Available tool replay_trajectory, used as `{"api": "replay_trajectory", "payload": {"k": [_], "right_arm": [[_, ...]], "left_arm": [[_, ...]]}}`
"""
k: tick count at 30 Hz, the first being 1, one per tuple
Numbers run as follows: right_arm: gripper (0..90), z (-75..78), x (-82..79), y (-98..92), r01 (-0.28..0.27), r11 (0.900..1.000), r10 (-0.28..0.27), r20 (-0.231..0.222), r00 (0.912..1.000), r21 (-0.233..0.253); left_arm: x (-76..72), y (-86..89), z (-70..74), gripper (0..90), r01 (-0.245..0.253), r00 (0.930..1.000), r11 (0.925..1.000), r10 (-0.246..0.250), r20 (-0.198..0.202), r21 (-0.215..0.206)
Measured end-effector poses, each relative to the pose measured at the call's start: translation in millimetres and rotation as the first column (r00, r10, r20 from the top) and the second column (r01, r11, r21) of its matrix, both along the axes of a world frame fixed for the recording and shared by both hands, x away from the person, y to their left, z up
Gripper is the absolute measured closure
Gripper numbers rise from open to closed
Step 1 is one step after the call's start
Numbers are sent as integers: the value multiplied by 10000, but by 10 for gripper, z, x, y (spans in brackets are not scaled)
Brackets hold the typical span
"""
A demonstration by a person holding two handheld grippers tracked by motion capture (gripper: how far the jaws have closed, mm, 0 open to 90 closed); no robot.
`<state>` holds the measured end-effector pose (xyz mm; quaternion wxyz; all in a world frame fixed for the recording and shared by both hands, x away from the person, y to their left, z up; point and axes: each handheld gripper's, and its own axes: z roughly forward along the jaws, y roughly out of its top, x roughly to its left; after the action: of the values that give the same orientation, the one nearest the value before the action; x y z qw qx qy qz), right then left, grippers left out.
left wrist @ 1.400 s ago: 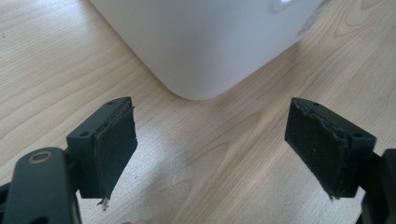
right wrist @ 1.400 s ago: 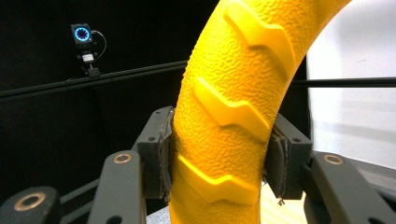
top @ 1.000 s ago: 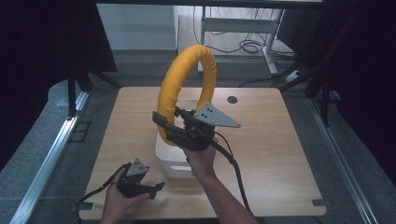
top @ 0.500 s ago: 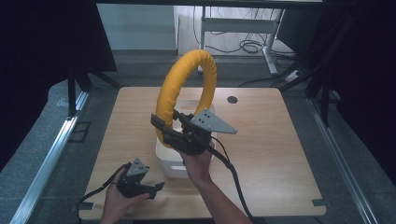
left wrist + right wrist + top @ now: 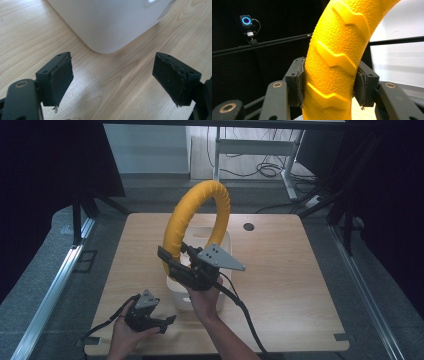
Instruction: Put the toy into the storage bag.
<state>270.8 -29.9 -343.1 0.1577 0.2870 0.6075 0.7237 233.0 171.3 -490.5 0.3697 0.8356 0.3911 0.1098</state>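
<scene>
A big yellow ring (image 5: 189,215) with raised ridges stands upright in the air above a white bin (image 5: 220,249) on the wooden table (image 5: 290,270). My right gripper (image 5: 175,265) is shut on the ring's lower left part; in the right gripper view the yellow ring (image 5: 334,65) sits squeezed between both pads (image 5: 300,82). My left gripper (image 5: 167,321) rests low near the table's front edge, left of the bin, open with nothing between its pads (image 5: 61,77). The white bin (image 5: 110,22) lies just ahead of it.
A dark round hole (image 5: 248,226) marks the table's far right part. Metal rails (image 5: 55,285) run along the floor at the left and right. A desk frame with cables (image 5: 260,167) stands behind the table. Bare tabletop stretches to the right of the bin.
The right gripper has lifted the ring slightly and tipped it a little to the right. The left gripper has stayed in place.
</scene>
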Motion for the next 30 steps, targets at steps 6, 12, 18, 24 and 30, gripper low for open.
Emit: {"api": "replay_trajectory", "payload": {"k": [6, 12, 18, 24, 30], "right_arm": [[496, -81, -2, 37, 198, 9997, -196, -77, 9998, 133], [496, -147, -11, 55, 413, 9990, -412, -86, 9991, 169], [496, -206, -20, 67, 497, 9986, -493, -186, 9986, 175], [496, -273, -18, 83, 575, 9983, -571, -299, 9979, 114], [496, -341, -18, 92, 612, 9981, -608, -438, 9972, 83]], "left_arm": [[-1, 3, 2, 169, 2, 10000, 10000, -2, 7, -1], [0, -1, 0, 169, 3, 10000, 10000, -3, -6, -12], [3, -1, -1, 169, 30, 10000, 10000, -30, -5, 40], [5, -3, -4, 168, 43, 10000, 10000, -43, -7, 45], [6, -7, -8, 169, 43, 10000, 10000, -43, -16, 53]]}}
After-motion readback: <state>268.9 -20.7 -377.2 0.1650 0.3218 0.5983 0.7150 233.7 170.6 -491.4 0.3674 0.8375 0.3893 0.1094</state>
